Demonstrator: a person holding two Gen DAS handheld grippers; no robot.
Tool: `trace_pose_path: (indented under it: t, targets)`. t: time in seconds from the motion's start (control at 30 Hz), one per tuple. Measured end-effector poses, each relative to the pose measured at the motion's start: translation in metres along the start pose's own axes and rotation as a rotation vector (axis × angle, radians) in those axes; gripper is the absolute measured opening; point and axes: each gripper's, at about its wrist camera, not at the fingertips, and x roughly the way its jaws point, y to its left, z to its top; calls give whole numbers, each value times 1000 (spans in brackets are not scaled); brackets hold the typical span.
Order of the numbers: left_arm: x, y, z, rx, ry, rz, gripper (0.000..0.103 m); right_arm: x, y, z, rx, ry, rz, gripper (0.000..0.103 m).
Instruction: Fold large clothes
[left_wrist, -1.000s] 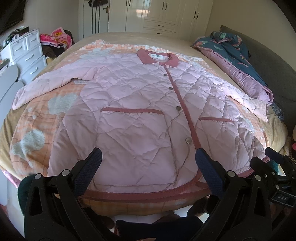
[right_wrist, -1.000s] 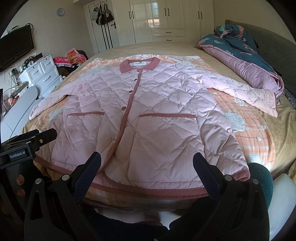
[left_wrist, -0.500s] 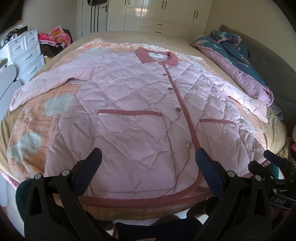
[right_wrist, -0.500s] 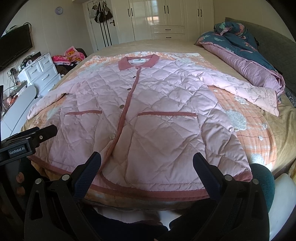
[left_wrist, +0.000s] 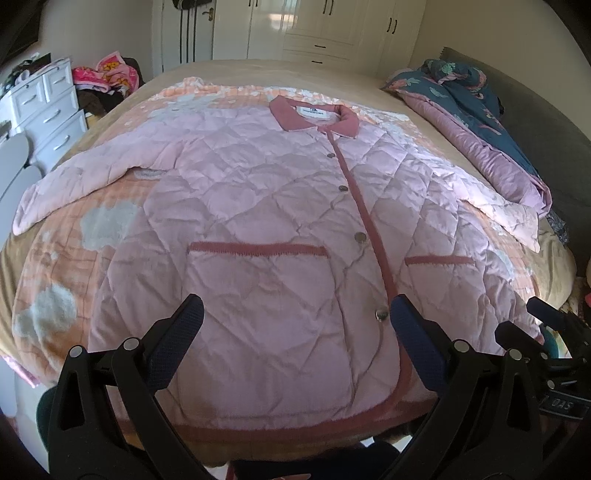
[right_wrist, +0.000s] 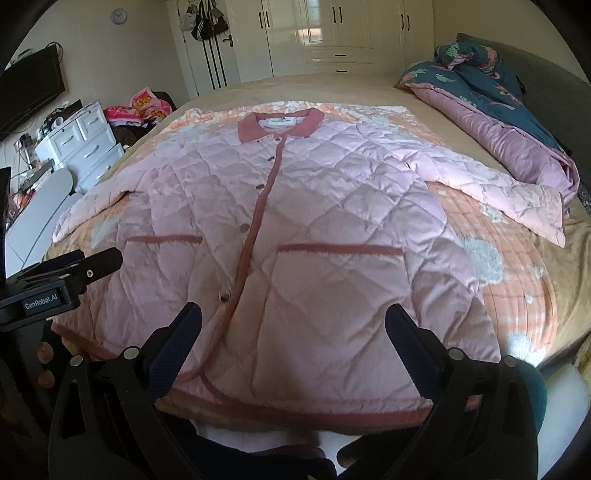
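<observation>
A large pink quilted jacket (left_wrist: 280, 229) (right_wrist: 325, 229) lies flat and buttoned on the bed, collar at the far end, both sleeves spread out sideways. Its dark pink hem (left_wrist: 295, 424) runs along the bed's near edge. My left gripper (left_wrist: 295, 339) hovers open over the hem's left half, with nothing between its fingers. Over the hem's right half my right gripper (right_wrist: 291, 339) is open too and holds nothing. Each gripper shows at the edge of the other's view.
The bed (left_wrist: 229, 74) carries an orange patterned blanket (left_wrist: 74, 266) under the jacket. A rolled blue and purple duvet (right_wrist: 491, 122) lies along the right side by a grey headboard. White drawers (right_wrist: 85, 144) and a clothes pile (left_wrist: 107, 74) stand left; wardrobes behind.
Both grippers have moved forward and a little lower toward the jacket's hem, so the jacket fills more of each view. Both stay open.
</observation>
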Motion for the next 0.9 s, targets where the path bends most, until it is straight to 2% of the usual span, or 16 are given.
trace_pose_path:
  t: [0.37,0.9]
  targets:
    - [8,0,41,-9,-22,8,95,14,-1,49,-4,3,30,99]
    - [28,0,103,-37,-46,5,95,37,-38,128,129,-34,56,99]
